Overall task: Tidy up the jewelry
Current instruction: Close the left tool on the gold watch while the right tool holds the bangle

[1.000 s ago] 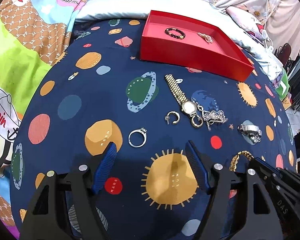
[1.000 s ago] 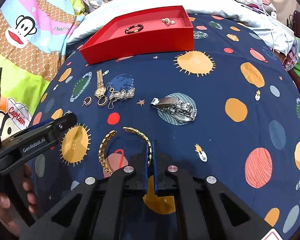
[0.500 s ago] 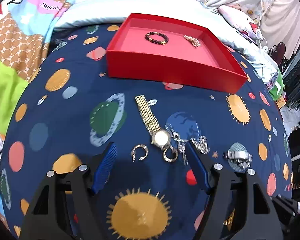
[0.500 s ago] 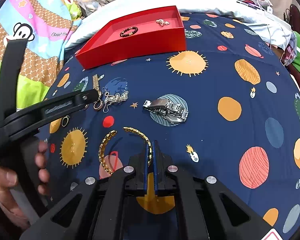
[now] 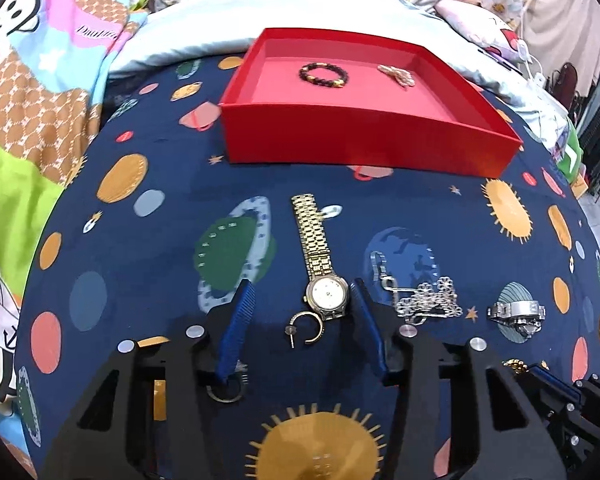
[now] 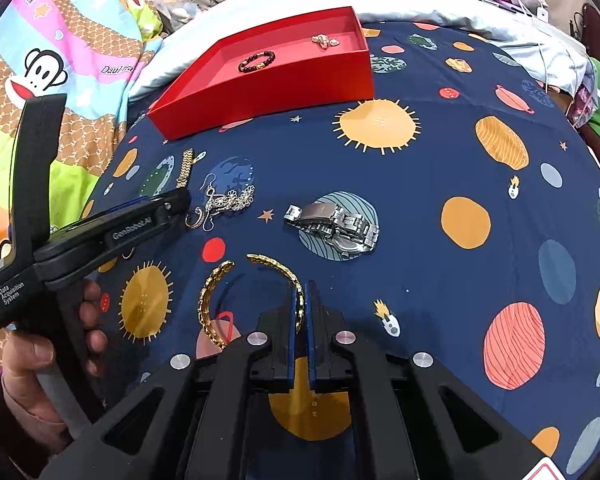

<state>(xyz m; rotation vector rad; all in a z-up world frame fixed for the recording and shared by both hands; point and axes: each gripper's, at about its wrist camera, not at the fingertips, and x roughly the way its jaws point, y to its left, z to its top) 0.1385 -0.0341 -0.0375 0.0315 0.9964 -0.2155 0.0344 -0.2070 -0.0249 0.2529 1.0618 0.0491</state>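
left gripper (image 5: 302,312) spread wide around the gold watch (image 5: 326,294) face and hoop earring (image 5: 306,328)
closing might catch both; right gripper (image 6: 299,312) pinches the gold bracelet (image 6: 212,304), which could slip before the red tray (image 6: 300,80).

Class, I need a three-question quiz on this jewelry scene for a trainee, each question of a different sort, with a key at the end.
1. True or false: the right hand-held gripper is shut on the gold bangle.
2. Which lies between the open fingers of the left hand-held gripper? A) silver watch B) gold watch C) bead bracelet
3. Fill in: the red tray already holds the bead bracelet and one other small piece, so ___ items in all.

Key: 1 true. 2 B, the gold watch, with a hoop earring beside it; the silver watch lies apart on the bedsheet. 3 two.
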